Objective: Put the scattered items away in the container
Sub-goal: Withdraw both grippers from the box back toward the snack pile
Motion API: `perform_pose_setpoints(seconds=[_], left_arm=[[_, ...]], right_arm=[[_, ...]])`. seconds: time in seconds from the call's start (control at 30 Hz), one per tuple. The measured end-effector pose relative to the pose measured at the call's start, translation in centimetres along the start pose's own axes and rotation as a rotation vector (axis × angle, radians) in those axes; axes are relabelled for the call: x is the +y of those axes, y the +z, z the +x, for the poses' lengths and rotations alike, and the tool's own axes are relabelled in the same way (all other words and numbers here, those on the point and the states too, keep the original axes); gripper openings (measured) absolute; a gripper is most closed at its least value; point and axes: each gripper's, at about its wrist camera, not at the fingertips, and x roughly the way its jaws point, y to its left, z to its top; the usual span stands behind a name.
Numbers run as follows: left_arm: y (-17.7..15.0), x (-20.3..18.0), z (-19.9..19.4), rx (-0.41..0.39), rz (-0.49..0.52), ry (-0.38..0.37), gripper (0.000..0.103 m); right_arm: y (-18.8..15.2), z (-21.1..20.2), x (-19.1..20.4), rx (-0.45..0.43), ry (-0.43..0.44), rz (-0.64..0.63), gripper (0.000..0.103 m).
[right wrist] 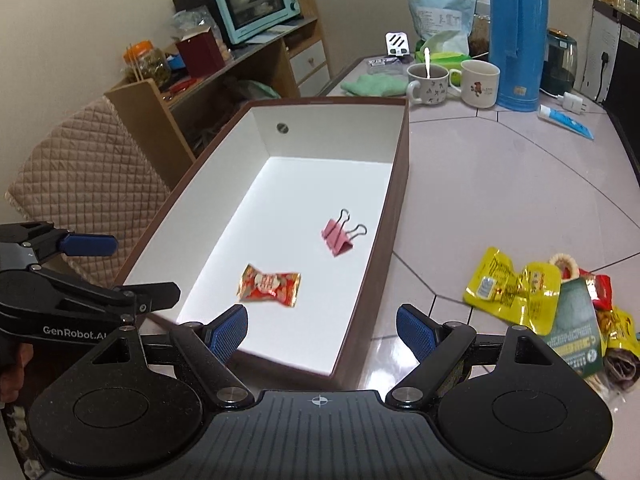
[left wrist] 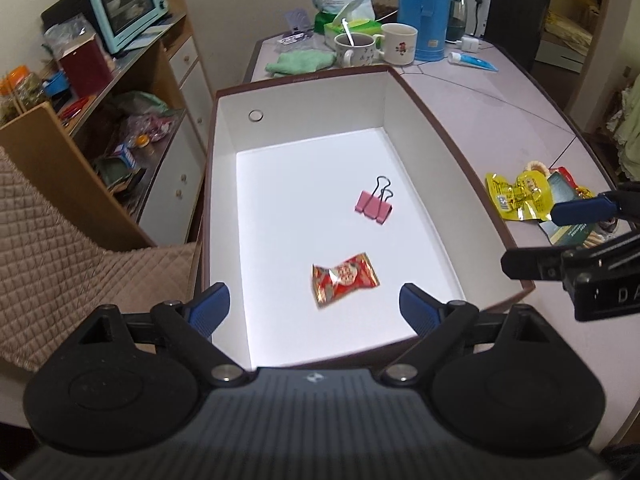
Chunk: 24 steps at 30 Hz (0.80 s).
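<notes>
The left gripper (left wrist: pixel 314 306) is hanging over the near end of the box (left wrist: pixel 412 92) with its jaws spread wide and nothing between them; the right gripper (right wrist: pixel 322 330) is likewise standing released and empty, straddling the box's near right wall. The box is a stiff cardboard container, brown outside and white within, sitting on a glossy tiled tabletop (right wrist: pixel 500 168). Already lying on its floor are a red foil-wrapped candy (left wrist: pixel 344 280) and a pink binder clip (left wrist: pixel 374 206) with black wire handles. Still waiting outside, to the right of the box, is a heap of snack packets (right wrist: pixel 560 304): a crinkled yellow foil pouch (right wrist: pixel 512 288) on top, a green printed sachet (right wrist: pixel 576 320) and red wrappers beneath. In my judgement these are light, limp and slippery; the filled body would deform, so a pinch on a flat sealed edge or a raised crease of the yellow pouch looks soundest, taking one packet at a time to avoid dragging its neighbours.
</notes>
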Motion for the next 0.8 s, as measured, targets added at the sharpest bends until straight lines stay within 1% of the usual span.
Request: perform_pose_setpoints(seconds=[0.17,0.37,0.8], left_arm=[[-1.1,-0.3,-1.2,-0.001,-0.020,0.034,0.090],[-2.3,-0.6,-2.5,-0.004,-0.030,0.058,0.090],[-3.6,-1.3,-3.9,-0.015,-0.041,0.079,0.090]], right_arm=[[-1.0,-0.3,0.7,0.015,0.000,-0.013,0.084],[-1.7,-1.0,1.5,0.009,0.000,-0.033,0.084],[-2.7,-2.3,2.1,-0.009,0.009,-0.053,0.084]])
